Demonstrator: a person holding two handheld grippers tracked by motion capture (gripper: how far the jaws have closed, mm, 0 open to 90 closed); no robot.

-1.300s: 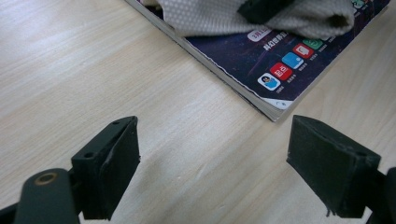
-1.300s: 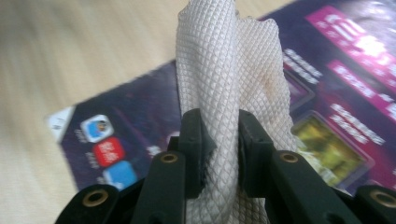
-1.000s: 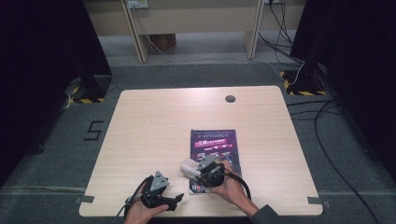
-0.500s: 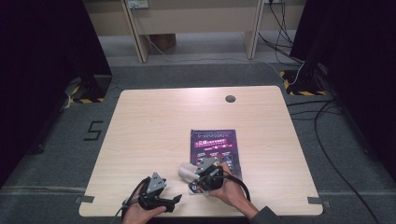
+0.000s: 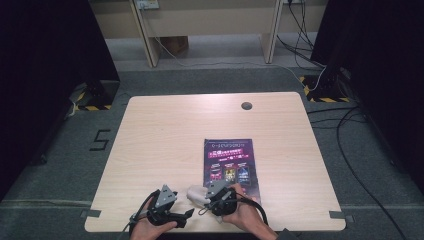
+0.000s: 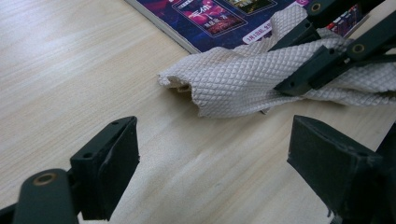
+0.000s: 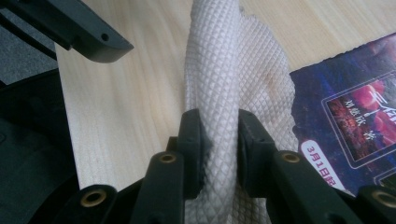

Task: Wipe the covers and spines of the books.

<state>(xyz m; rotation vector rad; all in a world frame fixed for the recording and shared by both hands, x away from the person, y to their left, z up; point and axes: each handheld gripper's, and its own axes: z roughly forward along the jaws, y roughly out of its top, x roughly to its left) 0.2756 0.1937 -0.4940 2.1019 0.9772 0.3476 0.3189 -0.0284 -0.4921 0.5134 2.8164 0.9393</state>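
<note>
You can read "3月1日" on the booklet [image 7: 345,135] cover, white tab near its corner. Floor mark [image 5: 100,140] left of the table reads "5". Other print is too blurred.

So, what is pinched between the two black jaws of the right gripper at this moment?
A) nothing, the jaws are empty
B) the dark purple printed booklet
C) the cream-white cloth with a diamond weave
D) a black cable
C: in the right gripper view, the right gripper has both jaws pressed against a bunched fold of the cream-white diamond-weave cloth, while the dark purple booklet lies flat beside it.
</note>
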